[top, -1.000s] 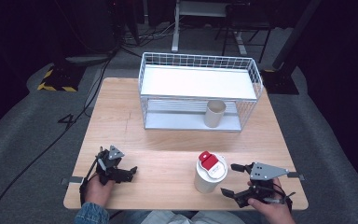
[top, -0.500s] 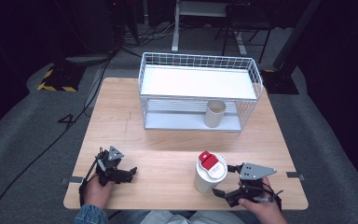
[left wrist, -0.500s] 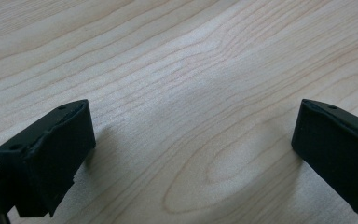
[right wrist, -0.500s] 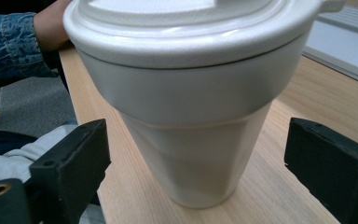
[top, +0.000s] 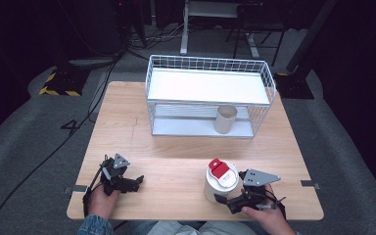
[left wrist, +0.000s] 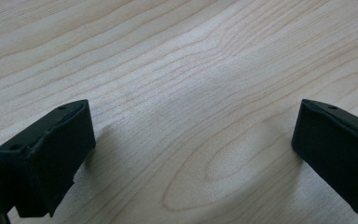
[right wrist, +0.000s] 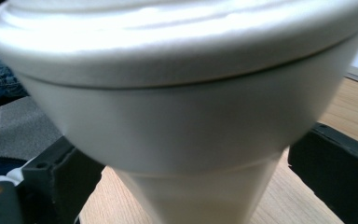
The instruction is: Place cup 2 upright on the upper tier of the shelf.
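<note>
The right claw (top: 221, 195) has slid left across the counter (top: 176, 147) and now straddles the white cup (top: 215, 186), jaws either side.

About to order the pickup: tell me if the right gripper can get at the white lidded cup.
Probably yes. The right gripper is open, its jaws already either side of the white lidded cup, with nothing between them and its wall.

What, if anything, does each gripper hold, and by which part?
Nothing yet. The right gripper straddles the white lidded cup's lower body, jaws apart and clear of it. The left gripper is open over bare table.
</note>
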`<state>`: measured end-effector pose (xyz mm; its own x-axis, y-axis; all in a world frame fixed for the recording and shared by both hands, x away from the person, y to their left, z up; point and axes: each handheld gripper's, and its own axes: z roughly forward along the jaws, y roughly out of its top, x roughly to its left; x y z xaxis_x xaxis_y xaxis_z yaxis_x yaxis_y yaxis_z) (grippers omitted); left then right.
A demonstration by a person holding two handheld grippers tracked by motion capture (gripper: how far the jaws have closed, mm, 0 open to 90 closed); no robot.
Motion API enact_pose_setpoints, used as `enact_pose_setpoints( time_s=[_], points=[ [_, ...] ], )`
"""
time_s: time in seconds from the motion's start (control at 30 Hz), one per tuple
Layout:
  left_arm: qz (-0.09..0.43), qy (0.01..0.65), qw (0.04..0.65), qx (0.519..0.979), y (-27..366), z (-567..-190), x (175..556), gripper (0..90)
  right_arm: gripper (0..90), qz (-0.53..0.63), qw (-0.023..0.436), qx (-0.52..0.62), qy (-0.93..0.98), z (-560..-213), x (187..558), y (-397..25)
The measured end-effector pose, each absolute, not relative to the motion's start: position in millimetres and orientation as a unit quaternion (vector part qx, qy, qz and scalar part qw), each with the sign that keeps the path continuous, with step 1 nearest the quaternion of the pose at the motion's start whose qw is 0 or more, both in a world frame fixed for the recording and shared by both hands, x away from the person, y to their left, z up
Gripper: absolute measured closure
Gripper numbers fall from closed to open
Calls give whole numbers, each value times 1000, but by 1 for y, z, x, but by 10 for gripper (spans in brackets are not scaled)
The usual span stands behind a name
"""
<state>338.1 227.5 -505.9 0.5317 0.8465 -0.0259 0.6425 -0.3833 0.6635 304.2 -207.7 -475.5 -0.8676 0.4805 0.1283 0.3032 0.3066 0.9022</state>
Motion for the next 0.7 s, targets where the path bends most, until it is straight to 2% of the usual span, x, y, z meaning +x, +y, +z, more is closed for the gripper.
enact_pose_setpoints(
  time_s=[0.37,0.5,0.53,0.7],
  points=[
    [161,456,316,816,227,-506,338,0,44,549,92,248,793,-484,306,-196],
    [161,456,316,816,228,-506,338,0,72,553,96,246,790,-486,306,-193],
    [161,456,316,816,227,-506,338,0,104,558,98,245,787,-486,306,-192],
    [161,456,316,816,228,-506,338,0,120,559,106,238,787,-486,305,-193]
  ],
)
